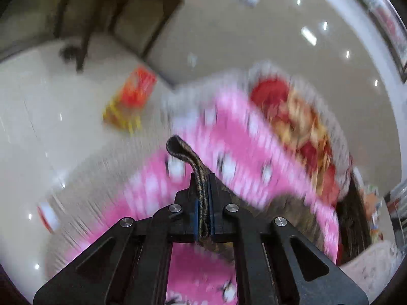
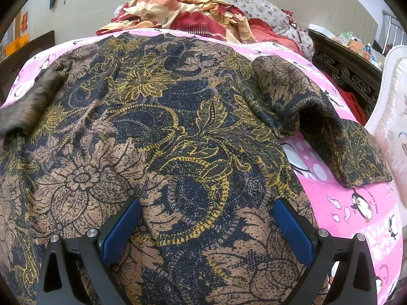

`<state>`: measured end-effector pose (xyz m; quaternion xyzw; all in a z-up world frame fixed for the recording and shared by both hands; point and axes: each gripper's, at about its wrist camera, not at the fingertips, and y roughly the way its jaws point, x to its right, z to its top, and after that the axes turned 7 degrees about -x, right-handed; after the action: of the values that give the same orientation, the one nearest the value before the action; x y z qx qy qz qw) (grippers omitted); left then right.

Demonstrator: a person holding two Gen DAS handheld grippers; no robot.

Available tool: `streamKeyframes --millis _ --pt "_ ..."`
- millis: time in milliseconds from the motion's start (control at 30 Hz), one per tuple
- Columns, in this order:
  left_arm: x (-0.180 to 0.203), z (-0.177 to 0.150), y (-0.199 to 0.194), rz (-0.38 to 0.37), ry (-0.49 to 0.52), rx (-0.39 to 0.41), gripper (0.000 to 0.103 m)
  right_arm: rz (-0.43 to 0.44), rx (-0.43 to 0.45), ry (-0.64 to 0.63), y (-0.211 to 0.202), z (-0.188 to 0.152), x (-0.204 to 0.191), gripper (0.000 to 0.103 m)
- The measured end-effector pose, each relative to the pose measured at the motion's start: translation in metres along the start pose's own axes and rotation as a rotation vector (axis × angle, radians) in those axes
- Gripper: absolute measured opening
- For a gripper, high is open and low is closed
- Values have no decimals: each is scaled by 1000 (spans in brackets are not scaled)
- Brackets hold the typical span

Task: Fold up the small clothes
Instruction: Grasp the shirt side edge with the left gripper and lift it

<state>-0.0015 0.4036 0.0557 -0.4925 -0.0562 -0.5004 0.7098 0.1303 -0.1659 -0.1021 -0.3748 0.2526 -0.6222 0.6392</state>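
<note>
A brown, navy and yellow floral garment (image 2: 152,101) lies spread on a pink penguin-print sheet (image 2: 356,216). Its right sleeve (image 2: 330,137) lies folded outward on the sheet. At the left edge its other sleeve (image 2: 33,101) is blurred and looks raised. My right gripper (image 2: 207,203) is open just above the garment's lower part, with its blue pads (image 2: 122,228) wide apart and gripping nothing. In the left wrist view my left gripper (image 1: 203,178) is shut on a folded edge of the same patterned cloth (image 1: 183,150), which sticks up past the tips. The pink sheet (image 1: 241,139) below is blurred.
A heap of red and cream bedding (image 2: 193,15) and a floral pillow (image 2: 254,0) lie beyond the garment. A dark carved wooden frame (image 2: 343,71) and white padded furniture (image 2: 391,117) stand at the right. An orange and yellow box (image 1: 132,96) sits on the shiny floor.
</note>
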Motion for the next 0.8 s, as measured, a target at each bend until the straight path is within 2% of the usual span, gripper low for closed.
streamKeyframes --millis 133,200,233,333,433,533,633,733,800 --pt "7 40 -57 64 40 183 4 0 0 0 0 0 0 103" --pt "13 49 -71 49 47 216 4 0 0 0 0 0 0 103" --pt "17 49 -71 33 52 205 4 0 0 0 0 0 0 103" --pt "53 37 -54 -51 130 139 4 0 0 -1 0 0 0 103" --pt "116 6 -20 -166 244 46 4 -1 0 -1 0 0 -1 103" --pt "191 -41 23 -276 370 -68 4 1 0 0 0 0 -1 103" --pt "263 -103 68 -381 484 -194 4 16 1 9 0 0 1 103" --pt "305 -172 122 -383 572 -301 4 41 4 39 -5 -1 7 102" --pt "313 -219 164 -350 598 -404 4 59 -2 66 -13 2 15 102"
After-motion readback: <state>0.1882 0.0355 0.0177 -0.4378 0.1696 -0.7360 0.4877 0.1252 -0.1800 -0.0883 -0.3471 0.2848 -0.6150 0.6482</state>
